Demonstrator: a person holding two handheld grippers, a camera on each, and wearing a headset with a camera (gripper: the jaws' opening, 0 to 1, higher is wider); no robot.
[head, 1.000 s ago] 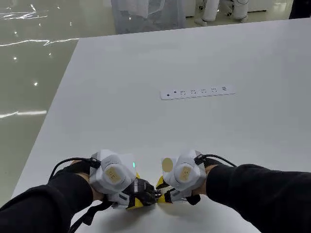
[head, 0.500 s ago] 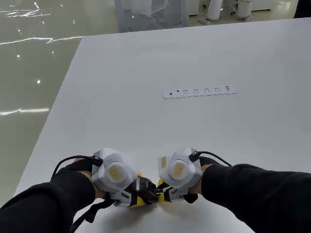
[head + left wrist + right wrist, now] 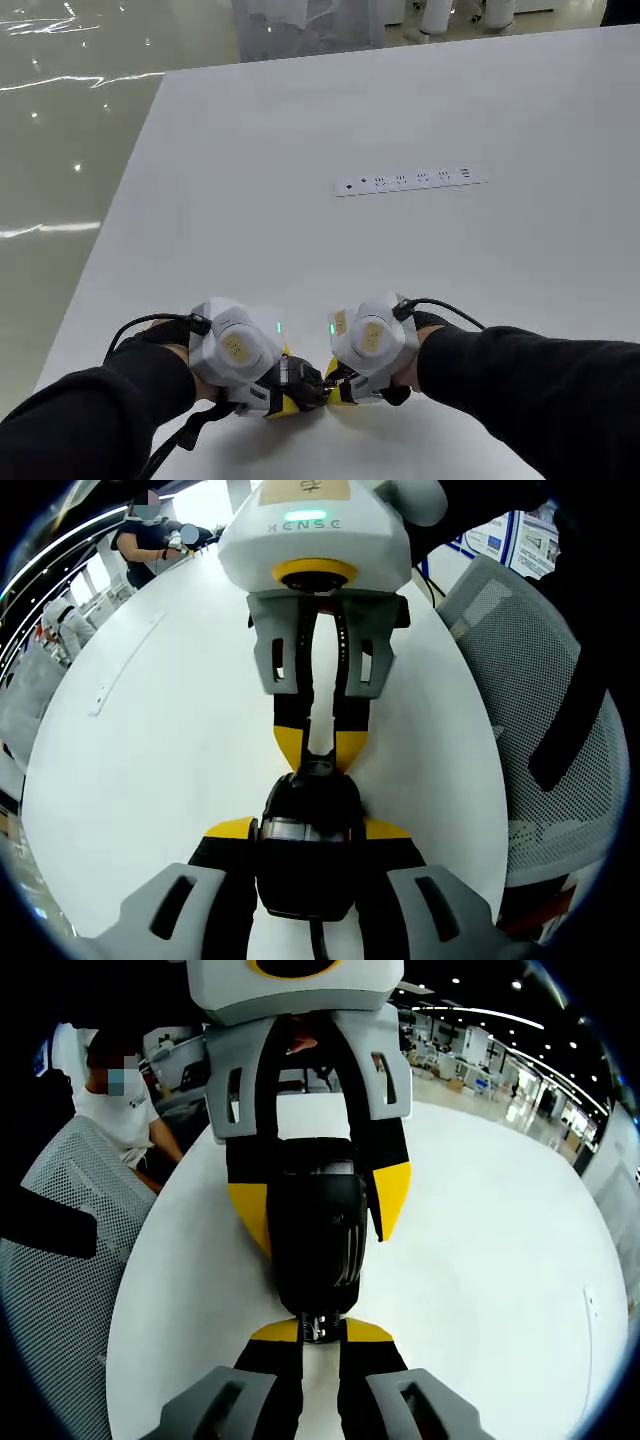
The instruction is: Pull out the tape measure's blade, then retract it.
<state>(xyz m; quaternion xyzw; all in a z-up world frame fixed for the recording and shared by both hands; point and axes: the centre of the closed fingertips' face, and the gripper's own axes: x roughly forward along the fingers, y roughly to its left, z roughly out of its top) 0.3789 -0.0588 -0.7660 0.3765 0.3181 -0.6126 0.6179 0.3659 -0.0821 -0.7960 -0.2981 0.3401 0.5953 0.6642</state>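
A black tape measure (image 3: 297, 384) sits between my two grippers near the front edge of the white table (image 3: 300, 250). My left gripper (image 3: 285, 396) is shut on its body, with the yellow-tipped jaws on either side of the black case (image 3: 305, 865). Facing it tip to tip, my right gripper (image 3: 335, 386) has its jaws closed on the blade's end hook at the case mouth (image 3: 318, 1326). In the right gripper view the case (image 3: 315, 1230) hangs just beyond my right gripper (image 3: 318, 1332). No length of blade shows outside the case. In the left gripper view, the left gripper (image 3: 305, 830) holds the case from below.
A white power strip (image 3: 410, 181) lies farther back on the table. The table's left edge drops to a glossy floor (image 3: 60, 150). A grey mesh chair (image 3: 530, 730) stands behind the near edge, and a seated person (image 3: 120, 1090) is off to one side.
The right gripper has edged a little leftward, closer to the left one. Both stay tip to tip at the tape measure. The head camera has shifted slightly.
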